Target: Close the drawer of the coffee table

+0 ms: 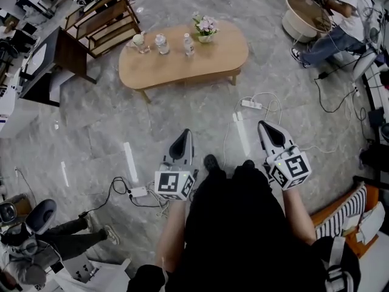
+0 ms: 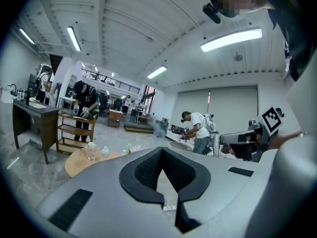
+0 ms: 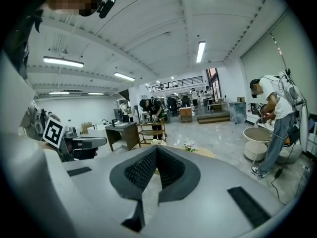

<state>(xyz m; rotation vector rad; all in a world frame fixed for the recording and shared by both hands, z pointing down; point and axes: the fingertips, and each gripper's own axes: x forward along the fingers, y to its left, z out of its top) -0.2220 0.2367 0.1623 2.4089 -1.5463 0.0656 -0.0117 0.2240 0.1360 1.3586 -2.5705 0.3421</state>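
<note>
Head view: The coffee table (image 1: 182, 62) stands on the grey floor (image 1: 91, 132) at 12 o'clock, well apart from both grippers. Its pale wooden worktop carries a flower pot (image 1: 205, 28) at the far edge, two bottles (image 1: 161, 43) and a glass (image 1: 140, 41) towards 10 o'clock. Whether its drawer is in or out cannot be told from this angle. The left gripper (image 1: 185, 135) at 6 o'clock and the right gripper (image 1: 264, 129) at 4 o'clock both point towards the table, each with jaws clenched and nothing between them. A power strip (image 1: 250, 104) lies on the floor between the right gripper and the table. A wooden shelf rack (image 1: 103, 17) and a dark desk (image 1: 58, 56) stand at 10 o'clock. A person (image 1: 340, 17) bends over a round white stand (image 1: 307, 14) at 2 o'clock.

Left gripper view: The left gripper (image 2: 161, 152) has its jaws closed tip to tip, grasping nothing. The coffee table (image 2: 77, 166) shows beyond them at 9 o'clock, apart from the jaws, with the bottles (image 2: 104, 152) on its worktop. The shelf rack (image 2: 74, 130) stands behind it.

Right gripper view: The right gripper (image 3: 156, 148) likewise has its jaws pressed together and empty. A sliver of the coffee table (image 3: 208, 153) appears just past the jaw tips at 3 o'clock, the flower pot (image 3: 189, 146) on it. The drawer is not visible here.
</note>
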